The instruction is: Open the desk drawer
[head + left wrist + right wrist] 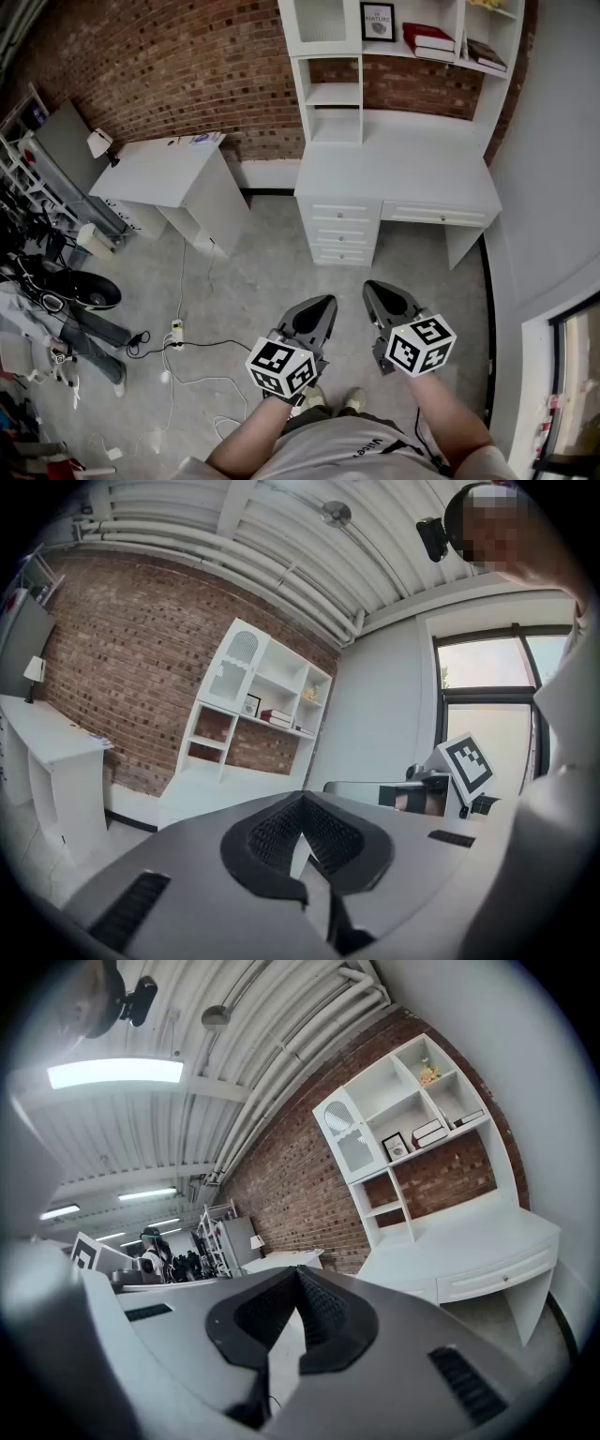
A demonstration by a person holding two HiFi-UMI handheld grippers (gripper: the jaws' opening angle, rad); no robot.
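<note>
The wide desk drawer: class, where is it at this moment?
In the head view, the wide desk drawer sits shut under the desktop, right of the stack of small drawers and beyond the right tool.

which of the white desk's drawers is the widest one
The lone drawer on the right, over the open leg space. The other three drawers are narrower and stacked in a column at its left.

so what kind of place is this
Probably a workshop or studio with a study corner set up in it: a white desk with books on its shelves, a bare brick wall, and a power strip lying on the floor.
</note>
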